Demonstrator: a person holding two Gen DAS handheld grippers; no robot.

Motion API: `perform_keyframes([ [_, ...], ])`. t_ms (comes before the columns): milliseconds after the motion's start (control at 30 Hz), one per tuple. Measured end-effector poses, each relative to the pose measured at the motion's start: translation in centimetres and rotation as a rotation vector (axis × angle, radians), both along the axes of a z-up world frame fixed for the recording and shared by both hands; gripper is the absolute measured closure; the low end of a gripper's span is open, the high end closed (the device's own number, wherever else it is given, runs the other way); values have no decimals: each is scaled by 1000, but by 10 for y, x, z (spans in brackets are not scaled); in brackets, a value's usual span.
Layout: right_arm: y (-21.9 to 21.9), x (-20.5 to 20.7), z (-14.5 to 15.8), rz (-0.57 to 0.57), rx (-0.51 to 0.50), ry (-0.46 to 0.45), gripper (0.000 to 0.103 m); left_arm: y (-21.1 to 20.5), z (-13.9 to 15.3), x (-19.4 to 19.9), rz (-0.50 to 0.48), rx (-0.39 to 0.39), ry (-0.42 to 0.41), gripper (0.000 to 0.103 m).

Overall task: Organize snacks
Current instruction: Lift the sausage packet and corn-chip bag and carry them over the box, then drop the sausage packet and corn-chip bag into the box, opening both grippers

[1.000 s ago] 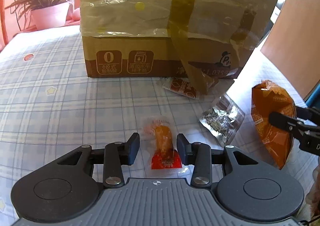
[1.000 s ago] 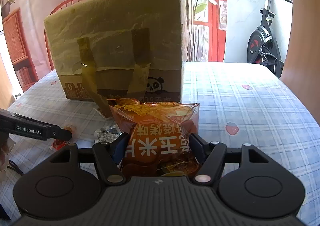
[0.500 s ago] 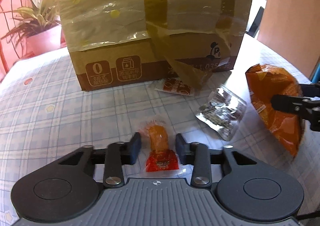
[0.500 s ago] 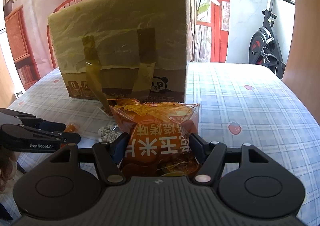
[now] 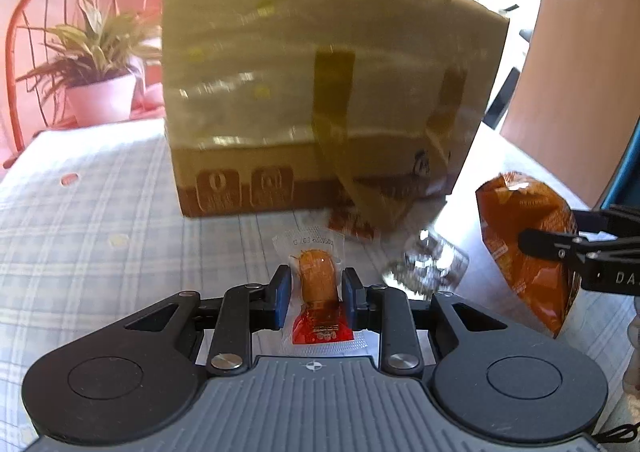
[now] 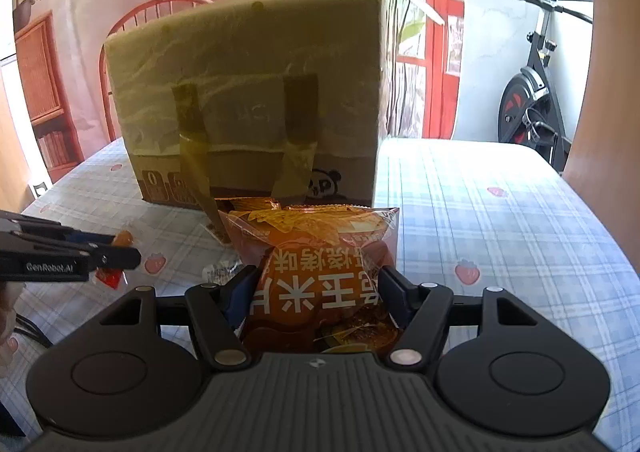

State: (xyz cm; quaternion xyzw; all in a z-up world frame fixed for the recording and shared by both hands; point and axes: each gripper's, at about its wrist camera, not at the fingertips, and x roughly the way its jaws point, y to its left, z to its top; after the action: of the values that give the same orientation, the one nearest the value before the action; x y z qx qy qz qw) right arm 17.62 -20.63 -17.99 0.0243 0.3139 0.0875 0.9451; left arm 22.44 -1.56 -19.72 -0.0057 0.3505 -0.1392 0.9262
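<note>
Two snacks in hand, one per gripper. Found the left gripper (image 5: pixel 316 292) just drawn shut onto a small clear sachet (image 5: pixel 318 276), pads pinching its orange filling, long axis running straight away along the fingers, red end nearest. Found the right gripper (image 6: pixel 316 292) standing wide yet clamped across a puffy orange bag (image 6: pixel 320 252), top edge pointing away, print upside down.

Noted, just beyond the left gripper and to its right, a silvery packet (image 5: pixel 432 264) and a red sachet (image 5: pixel 352 226) lying loose on the checked worktop (image 5: pixel 100 211), the red one at the foot of the cardboard box (image 5: pixel 280 71).

Saw that box straight ahead and far of both grippers, film-wrapped and taped; could not tell whether open on top, nor what lay inside. Judged it the likely destination, neither hand plainly nearer.
</note>
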Motion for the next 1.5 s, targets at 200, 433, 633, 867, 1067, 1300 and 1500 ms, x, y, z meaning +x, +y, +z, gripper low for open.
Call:
perform_keyframes([
  [200,-3,-3,25,-1,15,-69,35,15,36,-7,19,-60,-92,74],
  [433,-5,-4,79,20,52,-211,35,23,90,-8,-11,-97,-233,74],
  [633,-5,16,127,54,48,-306,35,21,134,13,-40,-120,-315,74],
  [867,-2,81,172,68,33,-376,36,19,172,66,-28,-169,-328,73],
  [1067,11,149,177,20,-79,-341,36,15,175,124,-3,-122,-277,73],
  [1300,24,201,153,-11,-260,-223,39,8,159,160,-4,-62,-227,73],
  [1500,48,231,148,37,-329,-135,41,14,153,174,12,-71,-200,72],
])
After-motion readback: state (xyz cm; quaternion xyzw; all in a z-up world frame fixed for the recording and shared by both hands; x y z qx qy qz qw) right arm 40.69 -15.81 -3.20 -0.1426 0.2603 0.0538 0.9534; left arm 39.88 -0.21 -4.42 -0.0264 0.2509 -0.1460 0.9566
